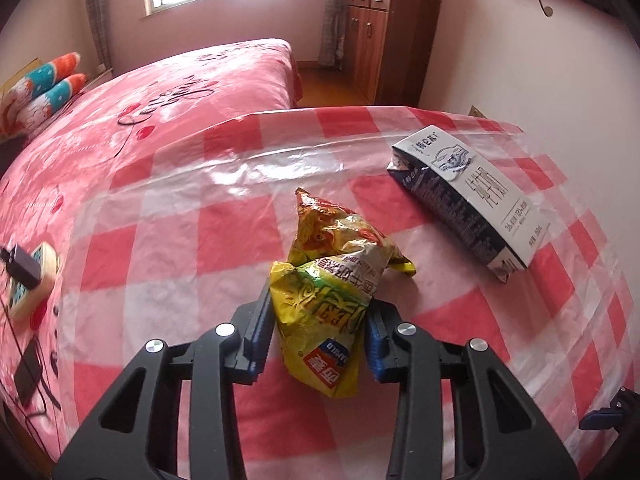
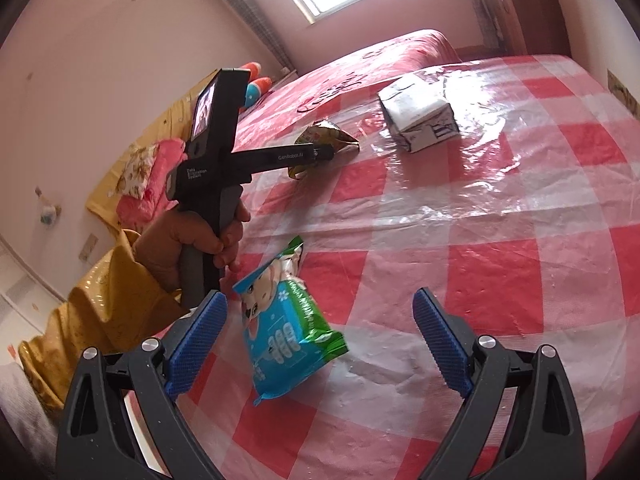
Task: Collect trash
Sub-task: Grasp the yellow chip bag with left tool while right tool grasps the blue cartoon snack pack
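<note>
A crumpled yellow and green foil snack wrapper point(image 1: 320, 300) is gripped near its lower end between the blue ribbed pads point(image 1: 258, 330) of the left gripper point(image 1: 316, 332), whose jaws are clenched on it, and its crinkled upper part is seen spreading out beyond the fingertips over the red and white checked plastic tablecloth point(image 1: 200, 208). Whether the wrapper's lower end is touching the cloth cannot be told. In the right wrist view the same wrapper point(image 2: 328, 138) is seen at the tip of the left gripper point(image 2: 316, 156), which is held by a hand point(image 2: 192, 240) emerging from a mustard-yellow sleeve point(image 2: 100, 312). A flattened white and dark blue milk carton point(image 1: 468, 196) is laid on its side on the cloth, well apart from the wrapper and towards the wall. A blue and green plastic packet printed with a cartoon puppy point(image 2: 280, 328) is seen between the pads of the right gripper point(image 2: 320, 340), nearer the left one; the jaws are spread wide and the packet is not pressed by either pad. A bed covered with a pink patterned quilt point(image 1: 160, 92) is placed beside the table.
</note>
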Tool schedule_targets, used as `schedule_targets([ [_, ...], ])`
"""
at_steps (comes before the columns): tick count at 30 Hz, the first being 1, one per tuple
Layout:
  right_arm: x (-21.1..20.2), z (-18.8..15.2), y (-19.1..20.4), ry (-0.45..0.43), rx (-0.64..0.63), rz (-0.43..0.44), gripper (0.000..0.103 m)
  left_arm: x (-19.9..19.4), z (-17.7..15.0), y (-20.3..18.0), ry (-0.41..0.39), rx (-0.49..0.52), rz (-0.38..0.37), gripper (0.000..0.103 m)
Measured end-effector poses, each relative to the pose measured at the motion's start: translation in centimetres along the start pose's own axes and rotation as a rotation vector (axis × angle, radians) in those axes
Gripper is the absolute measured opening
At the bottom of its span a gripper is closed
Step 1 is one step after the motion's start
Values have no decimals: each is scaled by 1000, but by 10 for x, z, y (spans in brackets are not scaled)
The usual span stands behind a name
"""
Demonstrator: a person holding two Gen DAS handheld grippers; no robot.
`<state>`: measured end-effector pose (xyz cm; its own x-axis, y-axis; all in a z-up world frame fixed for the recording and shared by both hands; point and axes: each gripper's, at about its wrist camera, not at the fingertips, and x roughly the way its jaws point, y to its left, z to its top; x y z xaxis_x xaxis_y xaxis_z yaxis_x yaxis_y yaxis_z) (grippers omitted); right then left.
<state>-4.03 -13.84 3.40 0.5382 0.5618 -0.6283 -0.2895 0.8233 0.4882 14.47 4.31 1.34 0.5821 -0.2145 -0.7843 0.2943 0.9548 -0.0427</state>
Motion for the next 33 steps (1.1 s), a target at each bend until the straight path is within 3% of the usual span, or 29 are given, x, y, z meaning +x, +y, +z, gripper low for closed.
schedule_targets([
  [16,35,-6,41,64,-246,-162,93,-48,-58,27,-19,-114,-11,39],
  [22,52,-8,45,116,-306,-232,76,-67,-81,32,-28,-123,-6,39],
  [33,51,-13,52,112,-340,-258,64,-98,-116,42,-36,-162,-13,39],
])
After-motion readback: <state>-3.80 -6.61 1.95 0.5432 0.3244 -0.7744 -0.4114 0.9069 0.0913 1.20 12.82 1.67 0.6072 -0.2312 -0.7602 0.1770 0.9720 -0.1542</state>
